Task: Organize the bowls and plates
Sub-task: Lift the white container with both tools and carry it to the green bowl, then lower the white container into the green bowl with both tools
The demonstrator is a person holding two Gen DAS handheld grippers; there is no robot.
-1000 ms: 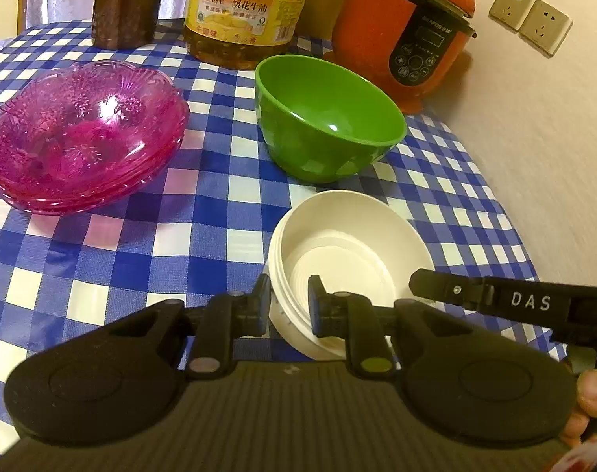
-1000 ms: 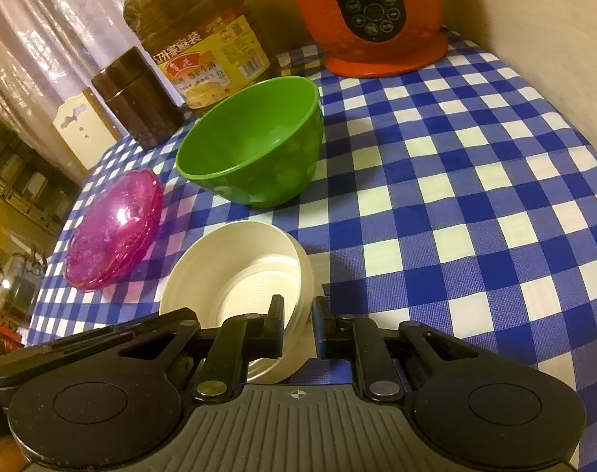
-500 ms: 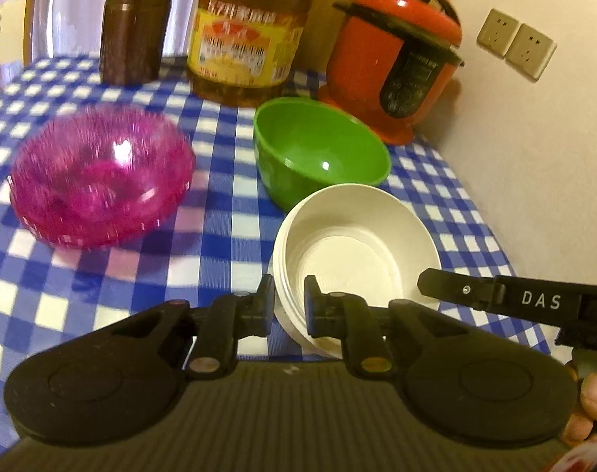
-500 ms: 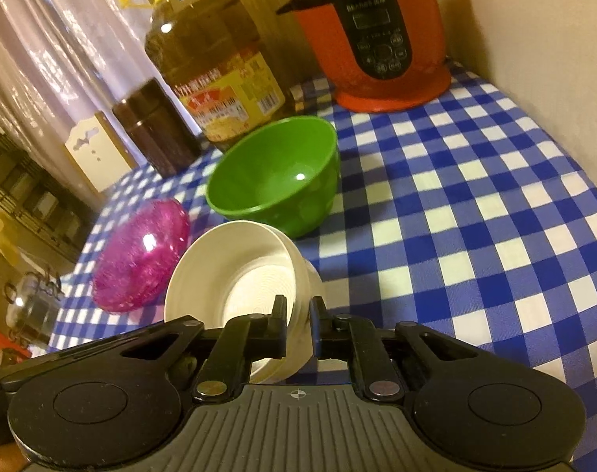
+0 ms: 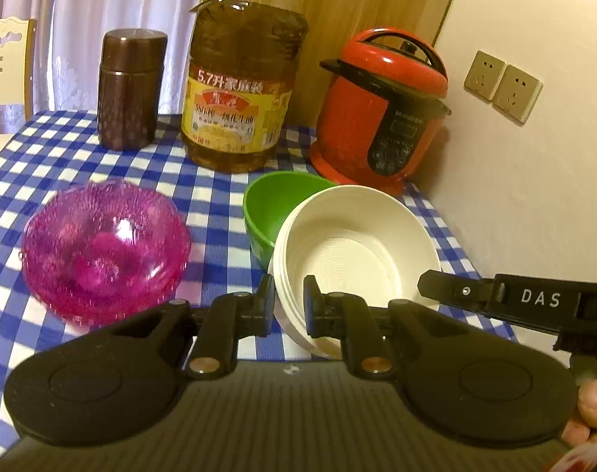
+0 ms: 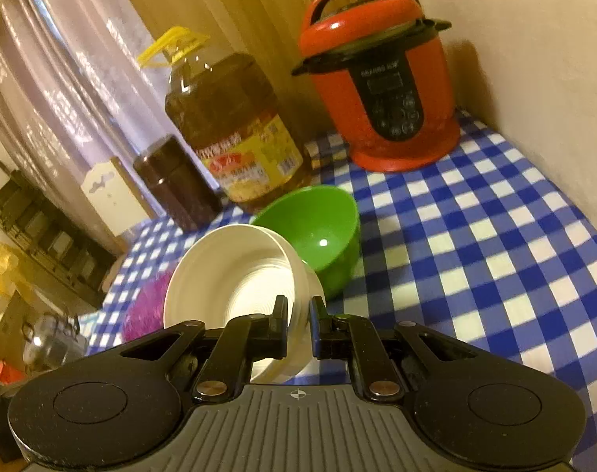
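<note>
A stack of white bowls [image 5: 353, 251] hangs above the checked tablecloth [image 5: 219, 212], held from both sides. My left gripper [image 5: 289, 301] is shut on its near left rim. My right gripper [image 6: 298, 320] is shut on the opposite rim of the white bowls [image 6: 235, 279], and its arm shows at the right of the left wrist view. A green bowl [image 5: 276, 206] stands on the cloth just behind the white stack, partly hidden by it; the green bowl [image 6: 318, 232] also shows in the right wrist view. A stack of pink glass bowls [image 5: 105, 247] sits to the left.
At the back stand a brown canister [image 5: 131, 88], a big oil bottle [image 5: 241, 90] and a red pressure cooker [image 5: 381, 106]. A wall [image 5: 534, 177] with sockets [image 5: 503, 84] runs along the right. A chair [image 5: 7, 63] stands at far left.
Both grippers have risen together with the white bowls, lifting them off the cloth. The views have tipped up, and the stack now overlaps the green bowl.
</note>
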